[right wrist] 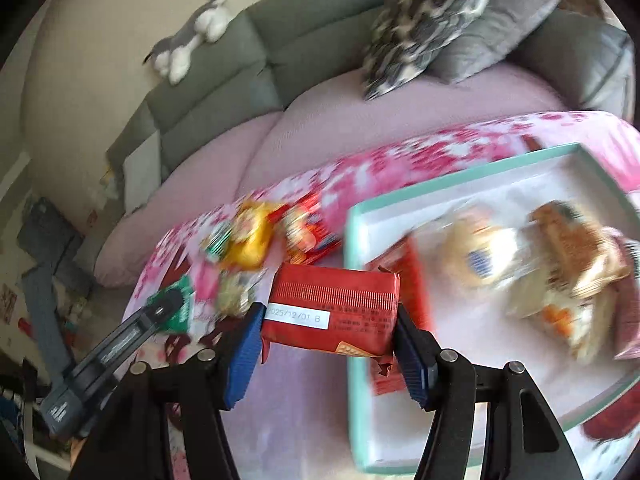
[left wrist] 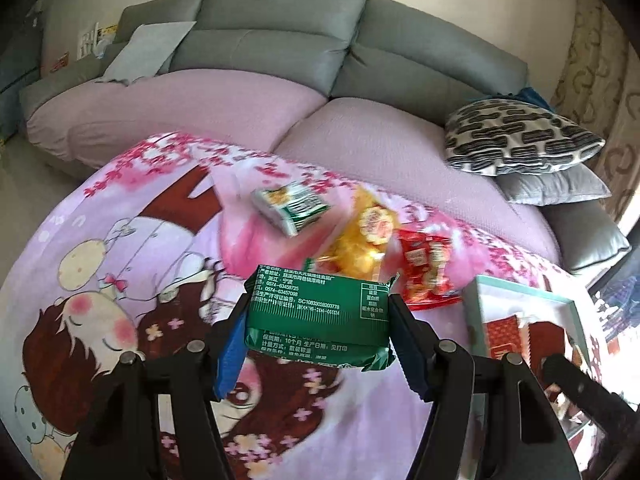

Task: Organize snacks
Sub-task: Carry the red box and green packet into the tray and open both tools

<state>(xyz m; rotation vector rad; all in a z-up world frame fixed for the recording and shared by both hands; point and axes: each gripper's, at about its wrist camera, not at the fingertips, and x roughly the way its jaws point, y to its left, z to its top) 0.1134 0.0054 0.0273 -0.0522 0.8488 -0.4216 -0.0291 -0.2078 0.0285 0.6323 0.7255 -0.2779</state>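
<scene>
My left gripper (left wrist: 318, 322) is shut on a green snack packet (left wrist: 320, 312), held above the pink cartoon blanket (left wrist: 120, 280). My right gripper (right wrist: 328, 320) is shut on a red snack packet (right wrist: 332, 308), held over the left rim of a teal-edged white box (right wrist: 460, 184). The box holds a red packet (right wrist: 416, 280) and several wrapped pastries (right wrist: 560, 264). The box also shows in the left wrist view (left wrist: 520, 292) at the right. Loose on the blanket lie a green-white packet (left wrist: 290, 208), a yellow packet (left wrist: 360, 240) and a red packet (left wrist: 428, 272).
A grey sofa (left wrist: 280, 40) with a pink cover runs behind the blanket. Patterned and grey cushions (left wrist: 520, 136) sit at its right end. A plush toy (right wrist: 192, 36) lies on the backrest. The left gripper's body (right wrist: 120, 340) shows at the lower left of the right wrist view.
</scene>
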